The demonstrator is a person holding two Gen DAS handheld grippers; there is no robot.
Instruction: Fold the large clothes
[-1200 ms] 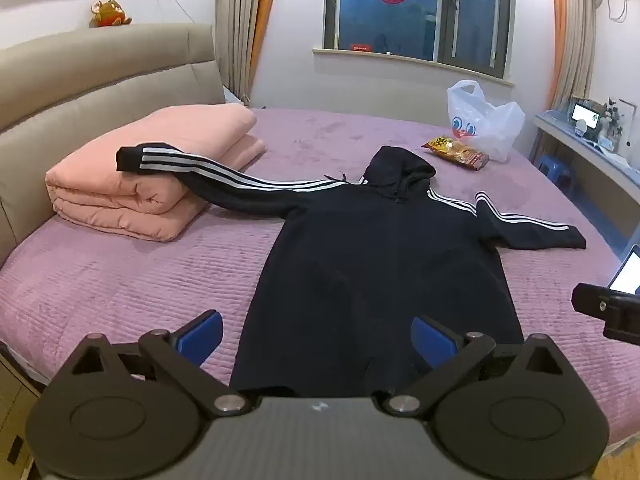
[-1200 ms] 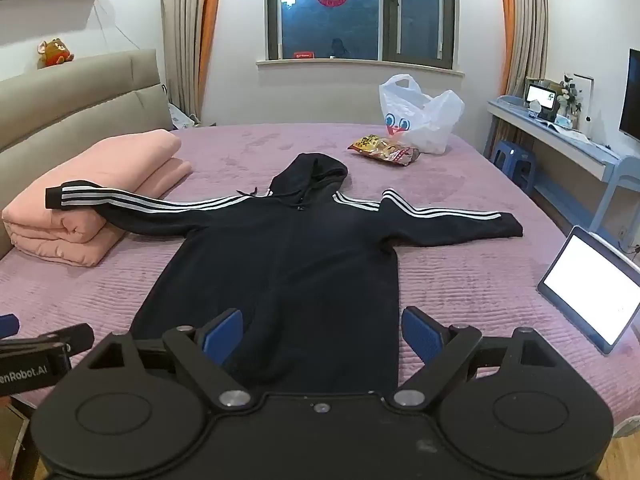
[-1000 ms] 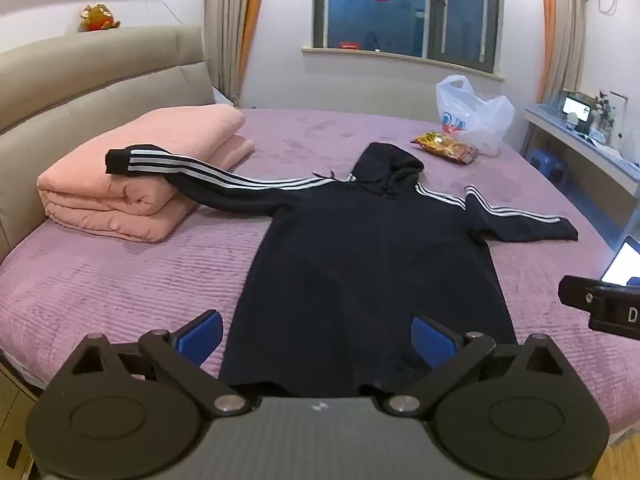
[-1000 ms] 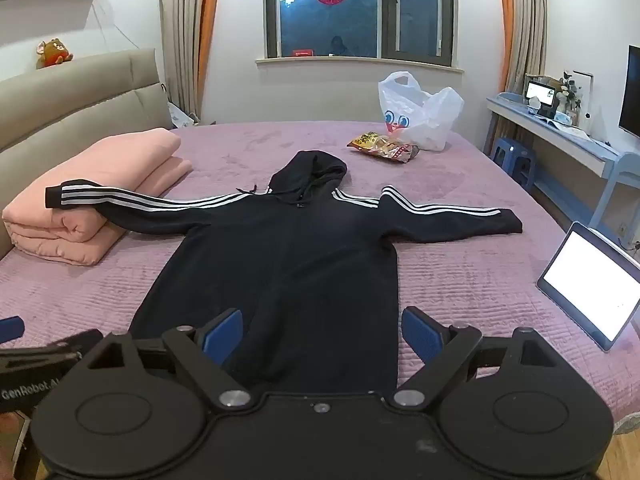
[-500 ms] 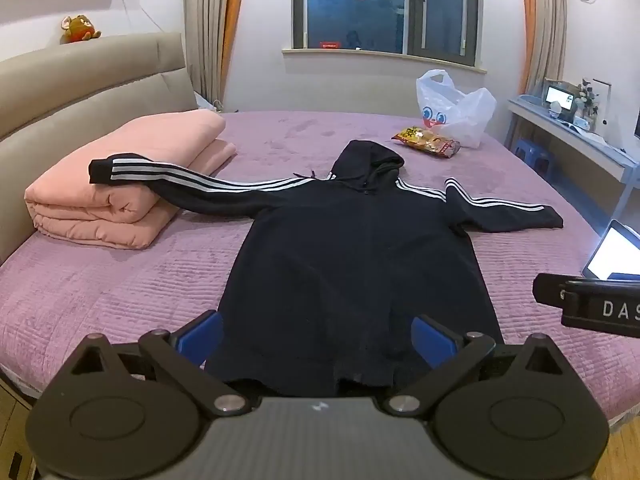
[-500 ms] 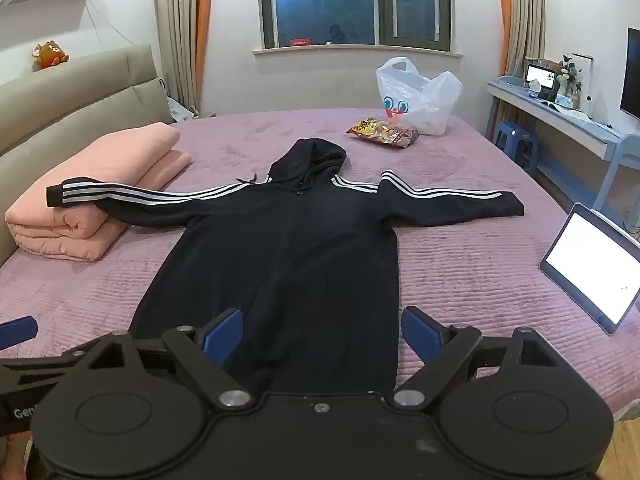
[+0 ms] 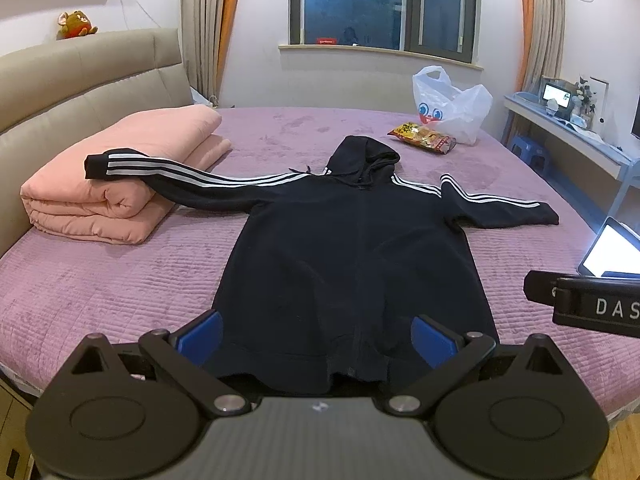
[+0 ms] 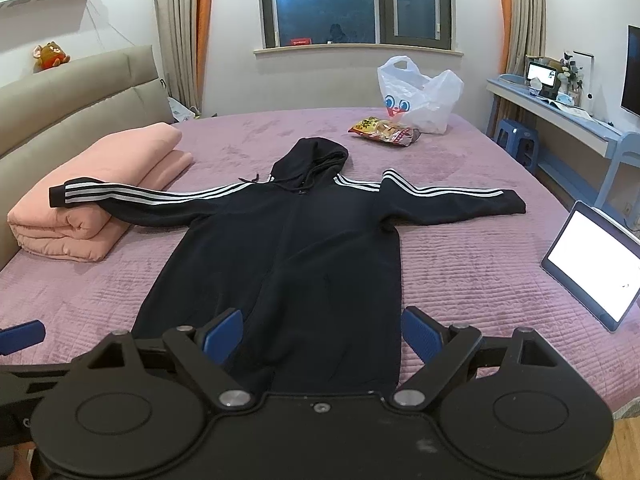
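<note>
The black hoodie [image 7: 352,264] lies flat on the bed [image 7: 100,288], now more centred in the left view than a second ago. Left gripper [image 7: 316,338] and right gripper [image 8: 322,334] hover at its hem, fingers apart. One sleeve rests on the pink quilt [image 7: 120,184]; a tablet [image 8: 592,264] lies near.

Warm, even indoor light fills the room while the dark window [image 7: 384,4] shows night outside. The white tablet screen [image 8: 592,264] glows, blown out to plain white. The black striped hoodie [image 7: 352,264] swallows detail. Both views are sharp; fisheye bending curves the edges, with dark vignetted corners.
</note>
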